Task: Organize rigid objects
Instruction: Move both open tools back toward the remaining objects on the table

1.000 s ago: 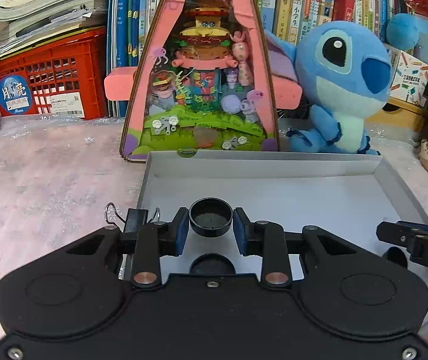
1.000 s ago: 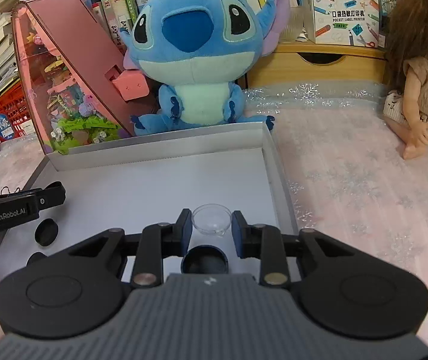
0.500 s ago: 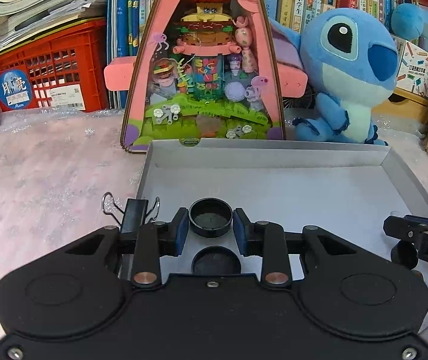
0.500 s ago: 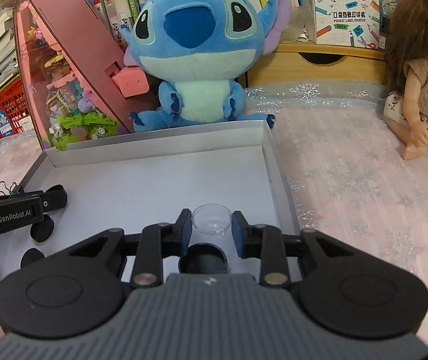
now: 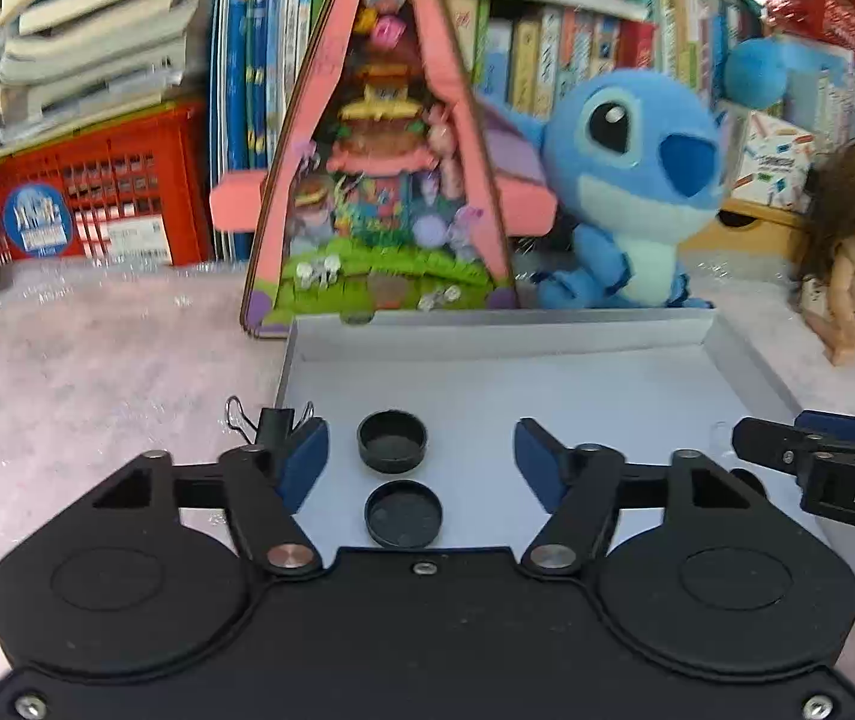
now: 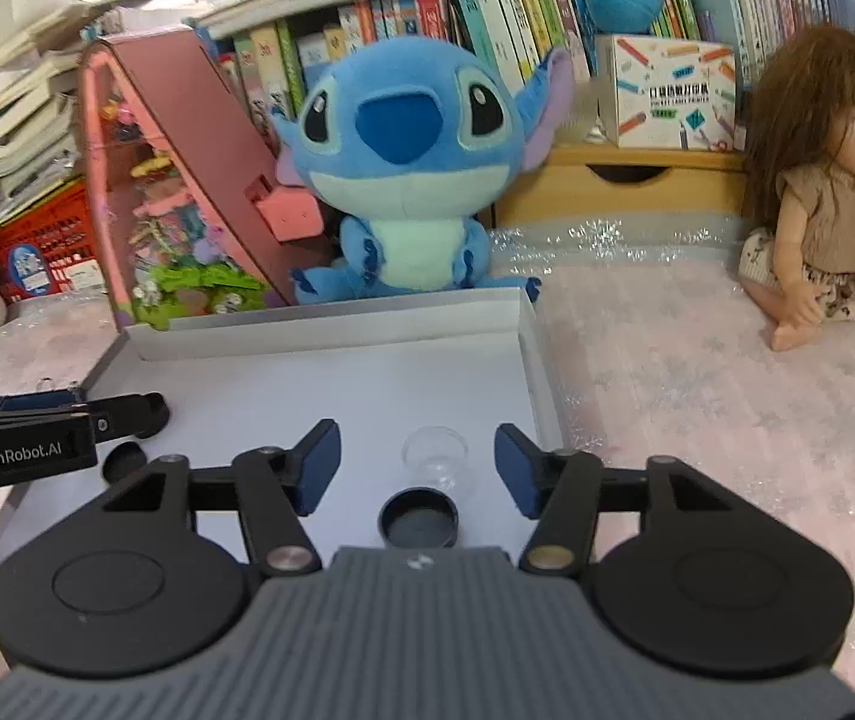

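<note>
A white tray lies on the pink cloth. My left gripper hangs over its near left part with its jaws opening. A black cap sits on the tray floor between them, untouched, and a second black cap lies just nearer. My right gripper is over the tray's near right part, jaws also opening. A small clear cup stands free between them, with a black cap in front of it. Each gripper shows in the other's view: the right gripper, the left gripper.
A black binder clip sits at the tray's left rim. Behind the tray stand a pink triangular toy house and a blue plush. A doll sits at the right, with a red crate and books at the back.
Both grippers have opened wide. The left let go of the black cap and the right let go of the clear cup; both things now rest on the tray. Both hands drew back a little.
</note>
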`<state>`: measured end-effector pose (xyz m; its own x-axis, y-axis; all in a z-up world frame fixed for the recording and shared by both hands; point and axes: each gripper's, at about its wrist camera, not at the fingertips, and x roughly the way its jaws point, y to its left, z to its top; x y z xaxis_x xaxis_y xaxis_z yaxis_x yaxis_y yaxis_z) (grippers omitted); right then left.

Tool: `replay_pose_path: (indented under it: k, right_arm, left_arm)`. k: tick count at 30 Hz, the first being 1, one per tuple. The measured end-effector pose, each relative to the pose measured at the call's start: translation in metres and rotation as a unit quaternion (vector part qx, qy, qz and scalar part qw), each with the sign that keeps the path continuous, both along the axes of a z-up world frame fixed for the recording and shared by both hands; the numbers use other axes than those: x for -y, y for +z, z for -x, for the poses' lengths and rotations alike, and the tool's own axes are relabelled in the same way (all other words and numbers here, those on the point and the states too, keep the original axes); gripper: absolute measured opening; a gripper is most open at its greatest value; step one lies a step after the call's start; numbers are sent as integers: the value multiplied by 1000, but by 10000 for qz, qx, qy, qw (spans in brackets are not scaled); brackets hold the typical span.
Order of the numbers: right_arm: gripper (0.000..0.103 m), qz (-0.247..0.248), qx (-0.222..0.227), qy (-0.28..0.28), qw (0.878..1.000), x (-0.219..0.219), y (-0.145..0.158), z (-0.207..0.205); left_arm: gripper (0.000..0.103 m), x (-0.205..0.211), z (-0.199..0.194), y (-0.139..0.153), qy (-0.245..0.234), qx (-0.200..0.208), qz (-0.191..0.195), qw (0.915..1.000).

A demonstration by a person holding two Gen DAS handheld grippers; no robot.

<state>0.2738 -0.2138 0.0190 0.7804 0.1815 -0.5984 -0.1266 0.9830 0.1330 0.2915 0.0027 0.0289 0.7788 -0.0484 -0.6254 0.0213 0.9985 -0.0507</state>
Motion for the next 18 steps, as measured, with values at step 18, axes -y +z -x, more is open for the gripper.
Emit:
replay_pose_path:
  k: [18]
  right_arm:
    - [87, 236, 536, 257, 9980, -1, 29, 69]
  left_arm:
    - [76, 8, 77, 25, -357, 346, 3, 9988]
